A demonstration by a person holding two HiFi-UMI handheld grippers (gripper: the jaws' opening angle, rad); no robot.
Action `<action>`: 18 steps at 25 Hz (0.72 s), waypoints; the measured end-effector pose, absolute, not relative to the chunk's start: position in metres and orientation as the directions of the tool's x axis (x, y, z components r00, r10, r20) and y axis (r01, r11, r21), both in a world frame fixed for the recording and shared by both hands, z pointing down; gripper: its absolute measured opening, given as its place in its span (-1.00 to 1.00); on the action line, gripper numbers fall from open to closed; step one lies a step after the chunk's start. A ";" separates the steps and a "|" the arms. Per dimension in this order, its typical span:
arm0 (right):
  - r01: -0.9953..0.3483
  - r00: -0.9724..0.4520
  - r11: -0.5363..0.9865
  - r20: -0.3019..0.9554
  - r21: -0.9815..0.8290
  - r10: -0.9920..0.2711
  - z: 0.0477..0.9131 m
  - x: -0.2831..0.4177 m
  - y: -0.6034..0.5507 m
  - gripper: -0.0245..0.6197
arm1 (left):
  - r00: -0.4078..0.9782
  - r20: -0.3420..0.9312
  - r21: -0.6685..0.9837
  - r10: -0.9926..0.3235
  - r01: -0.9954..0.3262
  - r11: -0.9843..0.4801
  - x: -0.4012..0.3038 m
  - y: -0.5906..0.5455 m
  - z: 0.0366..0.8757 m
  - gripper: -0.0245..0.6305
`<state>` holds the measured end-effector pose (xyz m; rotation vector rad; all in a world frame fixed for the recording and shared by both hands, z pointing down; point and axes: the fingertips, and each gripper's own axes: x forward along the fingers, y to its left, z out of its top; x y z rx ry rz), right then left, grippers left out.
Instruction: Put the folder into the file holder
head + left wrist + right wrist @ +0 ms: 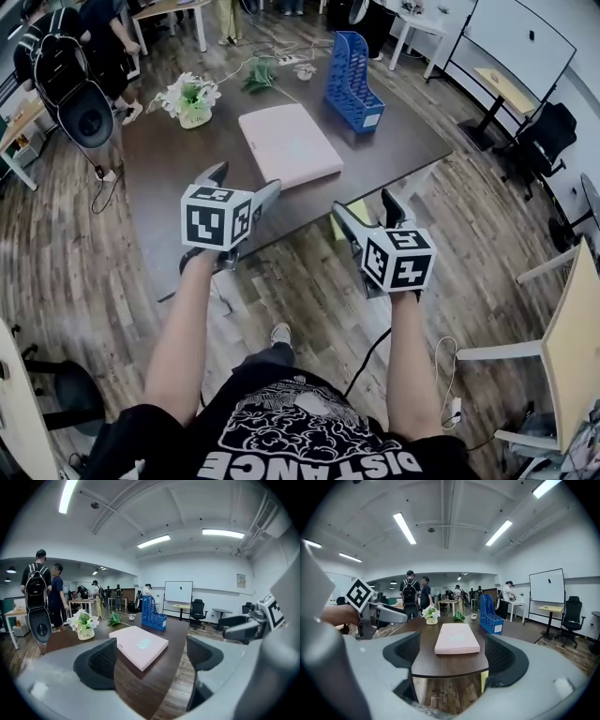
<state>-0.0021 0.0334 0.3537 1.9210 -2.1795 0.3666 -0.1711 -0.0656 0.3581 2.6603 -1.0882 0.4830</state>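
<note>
A pink folder (289, 142) lies flat on the dark brown table (169, 187), near its front edge; it shows too in the left gripper view (138, 645) and the right gripper view (457, 638). Behind it, upright at the table's far right, is the blue file holder (352, 82) (154, 614) (490, 614). My left gripper (242, 186) hovers open over the table's front edge, just short of the folder. My right gripper (364, 211) is open too, off the table in front of its edge, with nothing between the jaws.
A white pot of flowers (191, 100) and a green leafy sprig (260, 75) sit at the table's far left. People stand beyond (44, 603). Office chairs (544, 131), other desks and a whiteboard (178, 591) ring the room. Wood floor lies under me.
</note>
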 end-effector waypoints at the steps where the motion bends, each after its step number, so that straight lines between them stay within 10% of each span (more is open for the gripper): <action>1: -0.992 -0.130 0.121 0.326 -0.046 -0.936 0.355 -0.001 0.023 0.39 | 0.669 0.390 0.088 -0.632 -0.711 -0.698 -0.170 -0.075 0.360 0.51; 18: -0.987 -0.158 0.154 0.373 -0.042 -0.914 0.369 0.006 -0.127 0.39 | 0.649 0.434 0.115 -0.625 -0.728 -0.675 -0.164 -0.218 0.382 0.50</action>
